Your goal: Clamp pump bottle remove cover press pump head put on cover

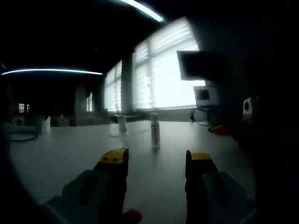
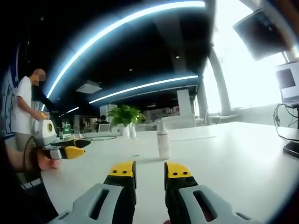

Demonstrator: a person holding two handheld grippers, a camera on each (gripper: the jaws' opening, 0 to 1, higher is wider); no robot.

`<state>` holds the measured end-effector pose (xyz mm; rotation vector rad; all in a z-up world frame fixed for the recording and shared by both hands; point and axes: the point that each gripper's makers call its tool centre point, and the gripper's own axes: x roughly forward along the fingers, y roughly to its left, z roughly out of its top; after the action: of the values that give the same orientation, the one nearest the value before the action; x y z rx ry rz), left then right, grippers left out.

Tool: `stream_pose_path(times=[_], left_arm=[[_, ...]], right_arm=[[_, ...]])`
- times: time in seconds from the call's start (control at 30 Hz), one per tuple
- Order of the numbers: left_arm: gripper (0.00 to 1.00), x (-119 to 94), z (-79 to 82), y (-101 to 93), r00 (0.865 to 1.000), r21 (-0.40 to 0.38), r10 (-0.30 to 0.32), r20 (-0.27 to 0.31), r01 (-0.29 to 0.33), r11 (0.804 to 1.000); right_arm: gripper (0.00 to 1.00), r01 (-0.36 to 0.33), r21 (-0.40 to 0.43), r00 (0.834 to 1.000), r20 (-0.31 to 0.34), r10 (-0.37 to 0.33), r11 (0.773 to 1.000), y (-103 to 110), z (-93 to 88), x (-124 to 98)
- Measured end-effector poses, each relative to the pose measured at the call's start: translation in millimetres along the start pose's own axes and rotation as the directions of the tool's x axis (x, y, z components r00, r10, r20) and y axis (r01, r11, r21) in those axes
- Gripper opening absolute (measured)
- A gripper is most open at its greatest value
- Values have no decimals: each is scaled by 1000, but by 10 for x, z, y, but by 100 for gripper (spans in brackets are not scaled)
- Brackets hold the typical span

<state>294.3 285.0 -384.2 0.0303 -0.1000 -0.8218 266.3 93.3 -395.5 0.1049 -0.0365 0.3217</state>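
— Bottle position?
— Your pump bottle (image 1: 155, 130) (image 2: 162, 139) stands upright on the table (image 1: 70, 154), well ahead of both jaw pairs.
— Jaws?
— Your left gripper (image 1: 156, 161) is spread wide; your right gripper (image 2: 149, 170) is nearly closed, holding nothing.

The left gripper (image 1: 156, 161) has pale grey jaws with black inner faces and yellow tips, and the right gripper (image 2: 150, 172) wears the same grey, black and yellow. The slim upright pump bottle (image 2: 163, 139) is white with a pale, see-through-looking cover, showing a reddish band low on its body in the left gripper view, and it stands on a plain white glossy table (image 2: 233, 154). Farther off, a leafy green potted plant (image 2: 125, 115) stands before a dark ceiling crossed by bright white light strips (image 2: 140, 86).
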Motion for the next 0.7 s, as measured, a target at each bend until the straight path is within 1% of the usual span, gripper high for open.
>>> stream_pose_path(times=[0.1, 0.17, 0.23, 0.3, 0.43, 0.7], left_arm=[[39, -5, 27, 4, 1000, -8, 2, 11, -2, 1000], [39, -6, 29, 37, 1000, -31, 17, 12, -17, 999], [37, 2, 34, 28, 1000, -50, 23, 17, -23, 998], [35, -4, 28, 13, 1000, -50, 22, 16, -21, 999], [35, -20, 23, -22, 1000, -37, 18, 15, -18, 999], [36, -2, 37, 13, 999, -54, 34, 18, -33, 998]], right_arm=[[18, -1, -9, 1000, -4, 1, 1000, 4, -9, 6], [18, -1, -7, 1000, -5, 1, 1000, -2, -10, 8], [18, 3, -6, 1000, -3, -3, 1000, -10, -7, 7], [18, 5, -3, 1000, -1, -5, 1000, -17, -2, 8], [18, 4, -6, 1000, -2, -4, 1000, -18, -3, 9], [18, 1, -5, 1000, -1, -1, 1000, -11, -3, 1]])
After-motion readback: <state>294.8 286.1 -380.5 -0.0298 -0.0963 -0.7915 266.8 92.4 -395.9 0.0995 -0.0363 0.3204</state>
